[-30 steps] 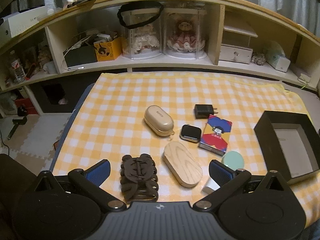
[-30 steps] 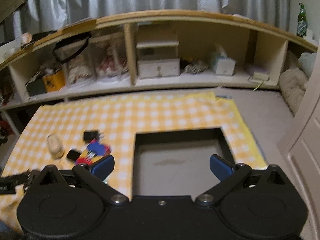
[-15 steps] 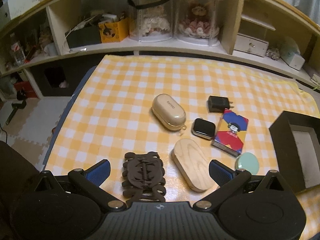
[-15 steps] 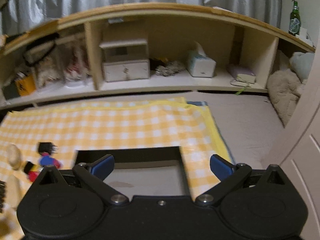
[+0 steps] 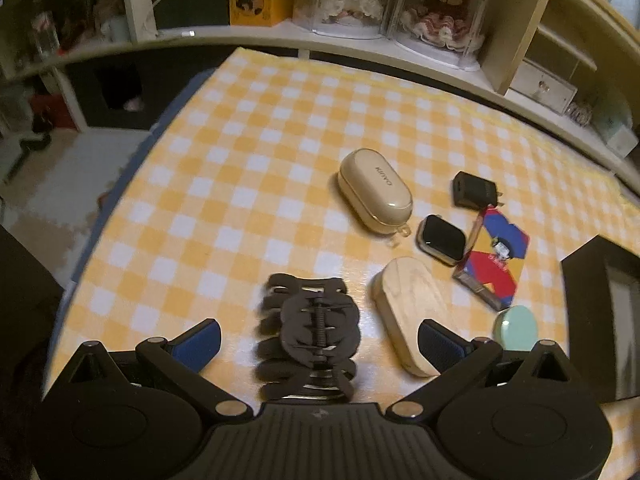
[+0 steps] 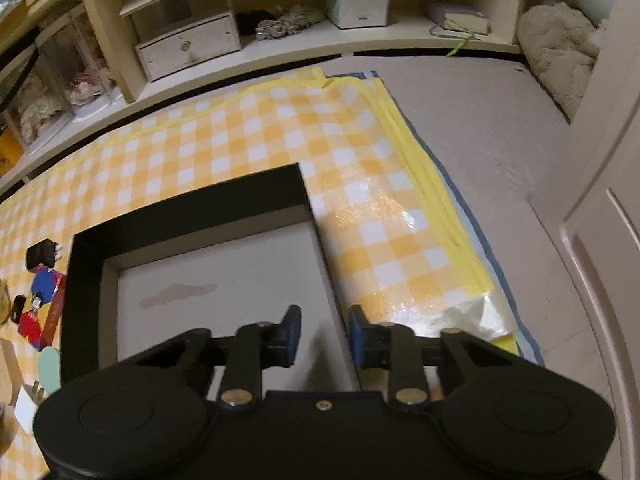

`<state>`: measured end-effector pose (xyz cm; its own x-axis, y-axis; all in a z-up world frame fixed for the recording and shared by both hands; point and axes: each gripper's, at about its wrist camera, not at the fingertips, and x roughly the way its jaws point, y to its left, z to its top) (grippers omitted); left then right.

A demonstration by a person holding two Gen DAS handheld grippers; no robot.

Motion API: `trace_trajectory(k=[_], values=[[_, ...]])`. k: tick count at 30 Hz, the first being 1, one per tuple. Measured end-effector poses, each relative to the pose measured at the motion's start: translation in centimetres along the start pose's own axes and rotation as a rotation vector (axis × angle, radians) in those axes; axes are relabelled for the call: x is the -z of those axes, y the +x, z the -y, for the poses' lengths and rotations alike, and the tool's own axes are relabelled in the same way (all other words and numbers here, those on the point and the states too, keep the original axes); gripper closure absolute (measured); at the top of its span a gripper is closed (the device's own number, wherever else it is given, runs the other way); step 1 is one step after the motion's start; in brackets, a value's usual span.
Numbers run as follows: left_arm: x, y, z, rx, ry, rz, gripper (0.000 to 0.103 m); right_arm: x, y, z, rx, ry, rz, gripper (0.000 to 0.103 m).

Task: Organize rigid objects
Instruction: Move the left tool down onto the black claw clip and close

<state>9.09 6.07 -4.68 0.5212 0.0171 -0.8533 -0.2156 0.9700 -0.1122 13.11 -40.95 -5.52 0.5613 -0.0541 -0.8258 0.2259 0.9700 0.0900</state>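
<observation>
Two grippers are seen over a yellow checked cloth (image 5: 248,152). The left gripper (image 5: 318,340) is held with fingers wide apart above a dark hair claw (image 5: 308,336), which lies between them untouched. The right gripper (image 6: 320,330) is closing astride the right wall of an open black box (image 6: 192,208); whether its pads press the wall cannot be told. Beyond the claw lie a wooden case (image 5: 412,304), a watch (image 5: 442,240) and a beige case (image 5: 376,190) marked "KINYO". Farther off, shelves (image 5: 360,42) are seen.
</observation>
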Motion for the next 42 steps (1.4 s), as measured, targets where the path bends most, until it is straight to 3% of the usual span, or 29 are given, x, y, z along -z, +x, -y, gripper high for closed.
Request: trace_trajectory(k=[3,8,17,26,42], values=[[0.1,0.3,0.3,-0.004,0.007,-0.010,0.002,0.1,0.0,0.0,0.019,-0.006,0.003,0.085],[0.2,1.1,0.4,-0.032,0.018,-0.043,0.020,-0.1,0.3,-0.1,0.030,-0.019,0.000,0.088],[0.3,1.5,0.6,-0.065,0.040,-0.059,0.042,-0.1,0.9,-0.3,0.045,-0.046,-0.010,0.088],[0.3,1.4,0.8,-0.061,0.052,-0.044,0.044,-0.1,0.9,-0.3,0.050,-0.047,-0.010,0.092],[0.7,-1.4,2.0,-0.026,0.112,0.074,0.053,0.0,0.8,0.4,0.014,-0.003,-0.002,0.094]])
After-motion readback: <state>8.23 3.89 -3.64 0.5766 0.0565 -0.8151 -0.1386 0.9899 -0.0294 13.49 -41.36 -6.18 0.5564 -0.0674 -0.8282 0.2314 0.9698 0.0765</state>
